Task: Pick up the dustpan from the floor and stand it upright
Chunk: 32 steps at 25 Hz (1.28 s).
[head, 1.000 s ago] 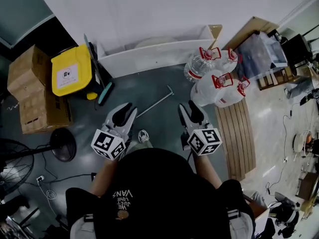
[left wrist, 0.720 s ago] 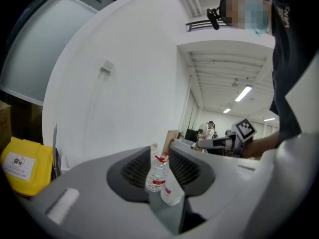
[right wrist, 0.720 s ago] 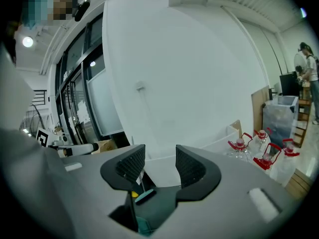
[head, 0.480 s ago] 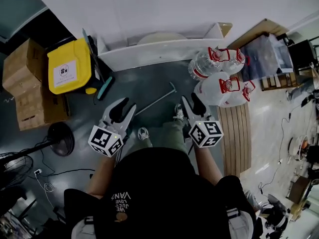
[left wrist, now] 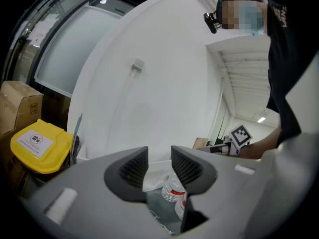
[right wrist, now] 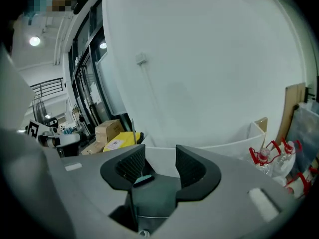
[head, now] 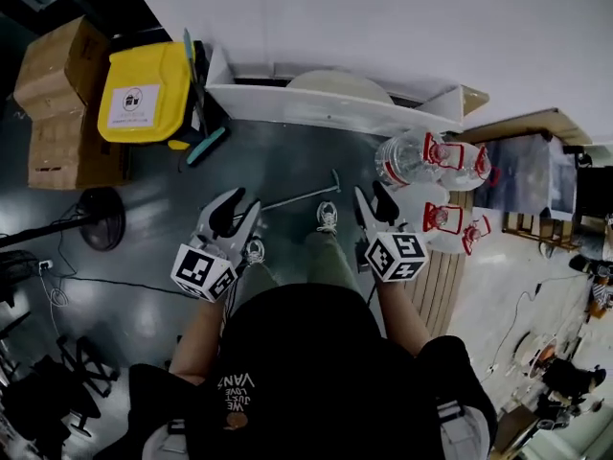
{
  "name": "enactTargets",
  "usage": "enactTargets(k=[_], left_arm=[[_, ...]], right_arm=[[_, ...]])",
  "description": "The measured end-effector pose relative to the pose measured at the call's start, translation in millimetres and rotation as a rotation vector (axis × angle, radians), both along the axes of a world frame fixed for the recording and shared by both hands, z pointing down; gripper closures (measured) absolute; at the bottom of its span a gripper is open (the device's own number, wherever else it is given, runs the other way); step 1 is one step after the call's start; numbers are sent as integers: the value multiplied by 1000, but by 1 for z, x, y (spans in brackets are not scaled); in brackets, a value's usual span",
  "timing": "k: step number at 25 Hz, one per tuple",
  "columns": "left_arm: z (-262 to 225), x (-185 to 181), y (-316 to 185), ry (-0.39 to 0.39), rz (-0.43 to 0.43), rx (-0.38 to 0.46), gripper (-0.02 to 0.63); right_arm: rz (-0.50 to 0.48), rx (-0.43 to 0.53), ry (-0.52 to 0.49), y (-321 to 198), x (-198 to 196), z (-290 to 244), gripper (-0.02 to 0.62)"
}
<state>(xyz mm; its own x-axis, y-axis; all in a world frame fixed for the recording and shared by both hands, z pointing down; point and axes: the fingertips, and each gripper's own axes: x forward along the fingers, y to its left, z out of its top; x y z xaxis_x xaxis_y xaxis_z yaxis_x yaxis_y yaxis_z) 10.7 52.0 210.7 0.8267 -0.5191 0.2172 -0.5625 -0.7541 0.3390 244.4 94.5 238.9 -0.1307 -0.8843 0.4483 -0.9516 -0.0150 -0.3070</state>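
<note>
Closest in, the left gripper [head: 239, 205] at about 11 o'clock and the right gripper [head: 374, 195] at about 1 o'clock hang side by side over the dark floor [head: 144, 247]. Each has its jaws parted with nothing between the pads; the right one looks the wider. At 12 o'clock, just past them, a thin grey pole [head: 297, 197] lies flat. Out at 1 to 2 o'clock stands a cluster of big water bottles [head: 412, 161] with red handles. Out at 10 to 11 o'clock lies what I take to be the dustpan [head: 207, 148], a dark pan with a teal lip, low on the floor at the foot of the yellow bin [head: 144, 103], well apart from both grippers; whether its handle leans on the bin I cannot tell. Cardboard boxes [head: 62, 75] sit beyond the bin, and a long white trough [head: 326, 109] runs along the wall at 12 o'clock. As I judge it, nothing of the task is done yet: the approach, the grasp, the lift and the standing upright all remain.
</note>
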Motion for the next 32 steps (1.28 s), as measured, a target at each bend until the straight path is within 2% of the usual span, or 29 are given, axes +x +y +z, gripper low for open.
enactTargets(k=[5,10,18,25,32], left_arm=[[32,22,-15,-29,-62,-34,454],[77,34,-31,-51,-116,-77,454],[166,35,-49,-89,-115,-126,454],[259,34,-57,-121,-115,-166,454],[352,42,-39,-132,-86,-214,454]], right_arm=[[-80,-78,5,-35,28,45,426],[-144,-155,34,-64,39,107,428],[-133,-262,52,-86,46,220,428],[-115,-380,53,-77,49,339,428],[-176,-505,108,-56,53,466,430]])
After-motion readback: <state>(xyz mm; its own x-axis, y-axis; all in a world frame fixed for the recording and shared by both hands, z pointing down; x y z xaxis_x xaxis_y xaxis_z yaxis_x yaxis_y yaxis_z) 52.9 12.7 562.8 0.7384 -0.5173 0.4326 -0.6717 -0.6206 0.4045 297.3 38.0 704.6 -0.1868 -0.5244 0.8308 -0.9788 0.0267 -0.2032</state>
